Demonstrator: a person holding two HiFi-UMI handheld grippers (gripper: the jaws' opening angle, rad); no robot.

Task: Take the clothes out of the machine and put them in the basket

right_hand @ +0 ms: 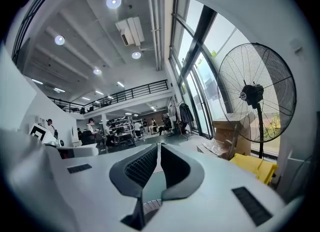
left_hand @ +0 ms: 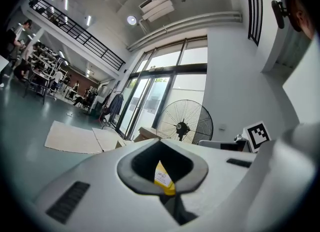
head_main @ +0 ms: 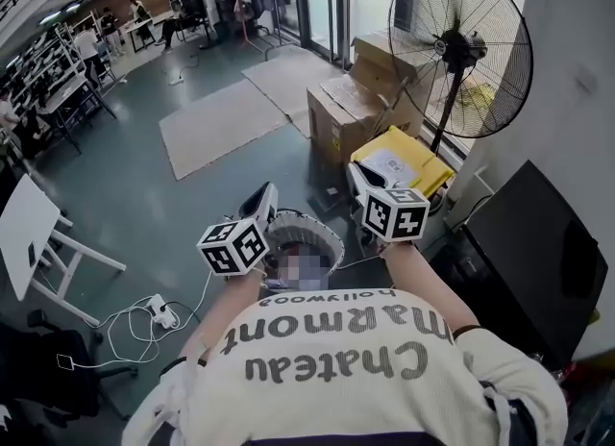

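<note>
Both empty right now. My left gripper [left_hand: 160,142]: fingers clenched tip to tip, nothing in the hollow. The yellow showing through it is the yellow box [head_main: 408,161] farther off, below the fan [head_main: 459,48]. My right gripper [right_hand: 159,146]: same, clenched on nothing. In the head view both point toward the top of the frame, one on each side of the basket [head_main: 322,226], which stands on the floor at lower centre, just past my chest. No clothes show in any view, and the basket's inside is dark and partly masked, so I can't tell if anything lies in it. I can't pick out the machine either; the dark cabinet [head_main: 533,252] at the right edge might be it, not sure. This fits two stages: hands going for a load, or hands just emptied over the basket. My take on doing it well either way: keep the fingers off the basket rim and clear of the yellow box. Any cloth should be pinched at a bunched fold, not a lone edge, and released only over the mouth. Orientation: the basket is round and upright with its mouth facing up at the camera. Its only axis is vertical, with no long axis along the floor, so the approach side doesn't matter. How the clothes lie: unknown.
</note>
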